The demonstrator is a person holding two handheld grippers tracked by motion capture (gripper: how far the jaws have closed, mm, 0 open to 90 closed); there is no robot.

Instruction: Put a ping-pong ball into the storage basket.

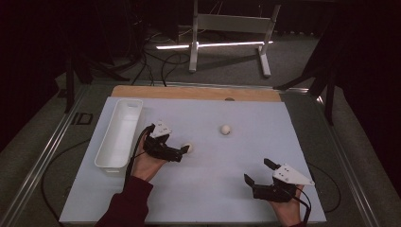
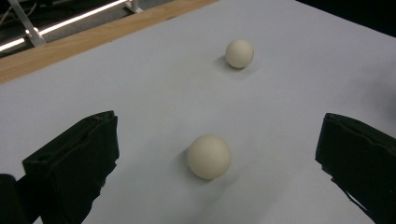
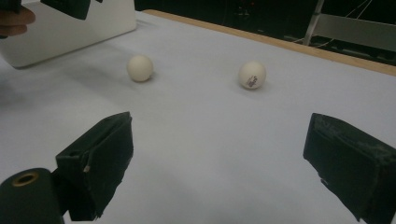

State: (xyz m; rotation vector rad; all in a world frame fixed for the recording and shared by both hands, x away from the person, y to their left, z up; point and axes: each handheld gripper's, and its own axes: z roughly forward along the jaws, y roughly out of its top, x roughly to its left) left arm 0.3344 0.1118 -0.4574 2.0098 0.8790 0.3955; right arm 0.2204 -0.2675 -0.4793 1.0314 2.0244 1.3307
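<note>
A small round cream ball [image 2: 209, 157] sits still on the pale table, low in the middle of the left gripper view. A second ball [image 2: 239, 53] sits above it.

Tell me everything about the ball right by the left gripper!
The near ball is small, round and cream-white, smooth like plastic, with no marks showing. It sits still on the pale blue table, casting a soft shadow. It lies between the wide-open jaws of the left gripper, touching neither one. Only the table touches it.
</note>
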